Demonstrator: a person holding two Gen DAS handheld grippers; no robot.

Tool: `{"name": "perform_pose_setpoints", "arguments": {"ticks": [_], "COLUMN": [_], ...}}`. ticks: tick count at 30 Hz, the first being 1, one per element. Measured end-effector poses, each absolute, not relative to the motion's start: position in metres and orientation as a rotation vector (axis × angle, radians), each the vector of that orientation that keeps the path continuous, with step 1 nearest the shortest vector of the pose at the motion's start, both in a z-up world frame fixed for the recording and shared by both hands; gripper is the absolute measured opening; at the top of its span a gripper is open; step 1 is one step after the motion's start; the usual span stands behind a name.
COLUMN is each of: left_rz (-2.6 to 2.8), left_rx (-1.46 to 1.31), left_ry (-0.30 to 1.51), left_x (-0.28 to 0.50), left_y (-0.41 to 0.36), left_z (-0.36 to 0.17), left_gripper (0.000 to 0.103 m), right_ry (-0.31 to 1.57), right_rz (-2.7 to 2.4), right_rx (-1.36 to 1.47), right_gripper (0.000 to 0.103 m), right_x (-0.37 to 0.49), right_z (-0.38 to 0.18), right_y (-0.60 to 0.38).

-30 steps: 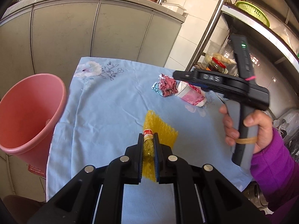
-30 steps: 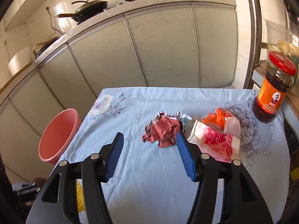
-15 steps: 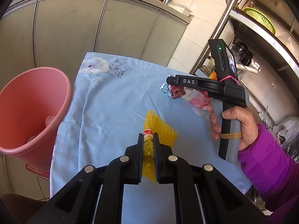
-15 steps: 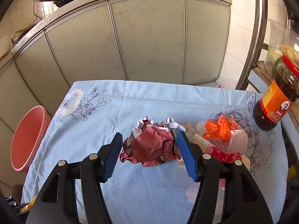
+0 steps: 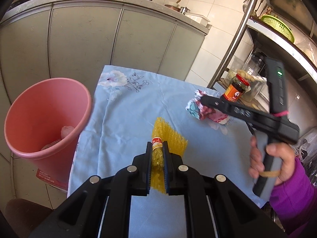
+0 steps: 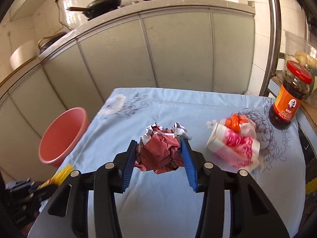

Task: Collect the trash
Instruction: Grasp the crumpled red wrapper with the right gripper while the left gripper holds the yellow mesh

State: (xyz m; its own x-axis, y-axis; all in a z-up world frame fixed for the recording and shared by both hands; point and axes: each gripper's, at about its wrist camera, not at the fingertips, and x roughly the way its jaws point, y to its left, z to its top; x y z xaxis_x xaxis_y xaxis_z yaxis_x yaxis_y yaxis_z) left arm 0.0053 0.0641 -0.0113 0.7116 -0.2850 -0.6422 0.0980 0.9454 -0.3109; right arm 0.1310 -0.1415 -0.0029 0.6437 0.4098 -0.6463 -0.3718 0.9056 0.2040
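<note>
The left tool (image 5: 157,150) is clamped tight on a yellow foam mesh sleeve (image 5: 168,138) with a red-and-white label band; its long axis runs straight away along the fingers, the flared end fanning to the right over the blue floral-clothed worktop (image 5: 128,115). The right tool (image 6: 159,148) has its blue pads pressed against a crumpled maroon-and-white paper wad (image 6: 161,150) at mid-worktop. A toppled pink-patterned paper cup (image 6: 233,148) lies just right, stuffed with orange plastic. A pink plastic bucket (image 5: 39,115) stands at the left edge.
</note>
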Motion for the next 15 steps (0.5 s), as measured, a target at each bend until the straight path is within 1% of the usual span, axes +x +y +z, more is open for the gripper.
{"name": "perform_pose_setpoints", "arguments": {"ticks": [6, 15], "left_rz": [-0.175, -0.115], "left_rx": [-0.255, -0.211], "left_ry": [0.733, 0.763], "left_x": [-0.007, -0.015], "left_y": [0.066, 0.065], "left_z": [-0.006, -0.014], "left_gripper": [0.009, 0.009], "right_ry": [0.753, 0.813], "right_rz": [0.502, 0.542], "right_rx": [0.042, 0.030], "right_gripper": [0.046, 0.046], "right_x": [0.088, 0.052], "right_z": [0.002, -0.014], "right_y": [-0.140, -0.136]}}
